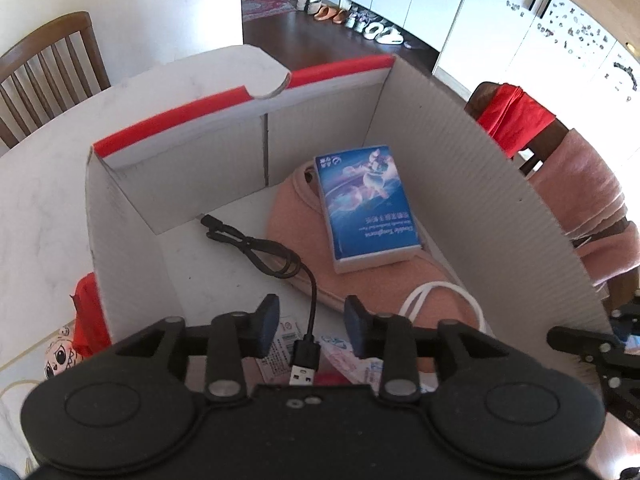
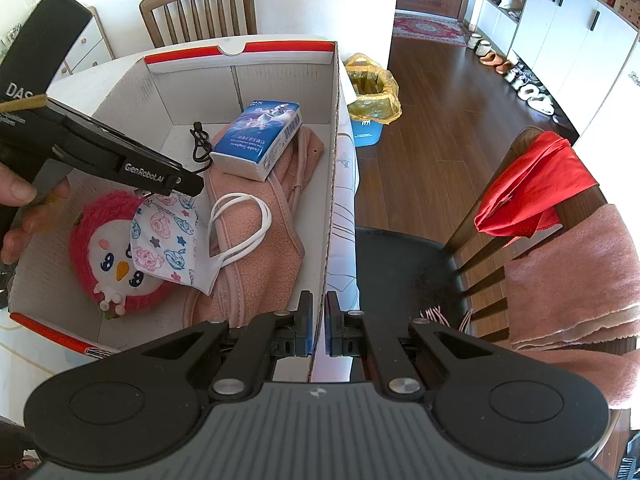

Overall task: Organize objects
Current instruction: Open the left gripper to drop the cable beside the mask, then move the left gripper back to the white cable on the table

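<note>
Cable [image 1: 260, 250] is lying loose in the white box [image 1: 460, 152], its USB end sitting right between the left gripper [image 1: 311, 326]'s parted fingers, nothing pinching it. Right gripper [image 2: 319, 322] is clamping the box's side wall, so left's way nearer.

A white cardboard box [image 2: 332, 168] with red-edged flaps stands open on the tabletop. On its floor lie a pink fleece cloth [image 2: 256, 248] with a blue tissue pack [image 2: 256, 142] flat on its far end, and a coiled black USB cable [image 1: 260, 252] beside it. At the near end a round pink plush penguin [image 2: 108, 256] lies face up, with a patterned face mask [image 2: 168, 236] resting over its side, white loops on the cloth.
</note>
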